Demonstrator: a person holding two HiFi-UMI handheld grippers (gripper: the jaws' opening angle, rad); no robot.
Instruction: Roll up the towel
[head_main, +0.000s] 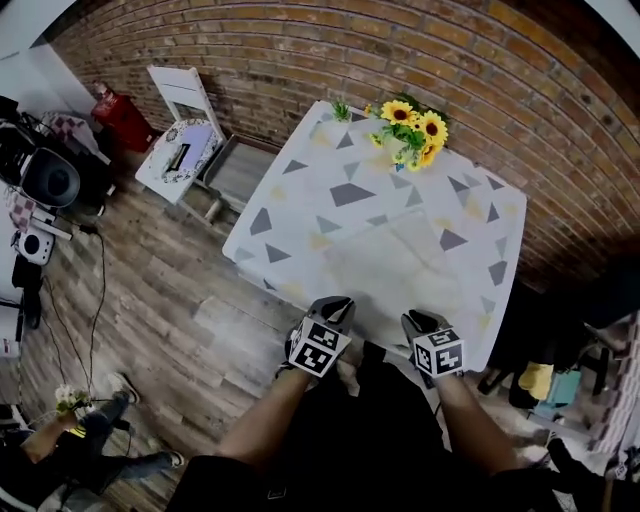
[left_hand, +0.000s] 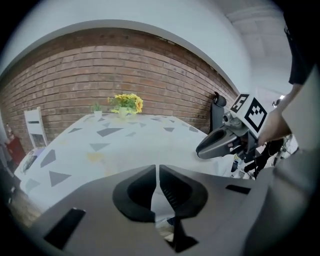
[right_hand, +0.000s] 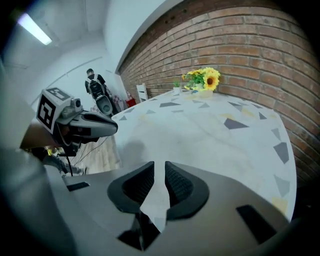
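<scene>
Below the brick wall (head_main: 300, 60), your pale towel (head_main: 400, 265) lies flat on the bench (head_main: 290, 205) near its front edge — soft, light, likely to slide — so pinch its near corners; left tongs (head_main: 334, 307) clenched empty, right tongs (head_main: 420, 322) slightly parted, empty.

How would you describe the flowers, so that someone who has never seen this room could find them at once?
Find the brick wall, then the table in front of it, covered by a pale cloth with grey triangles. At the table's far edge, nearest the wall, stands a bunch of sunflowers. Their yellow heads set them apart from the small green plant beside them.
</scene>
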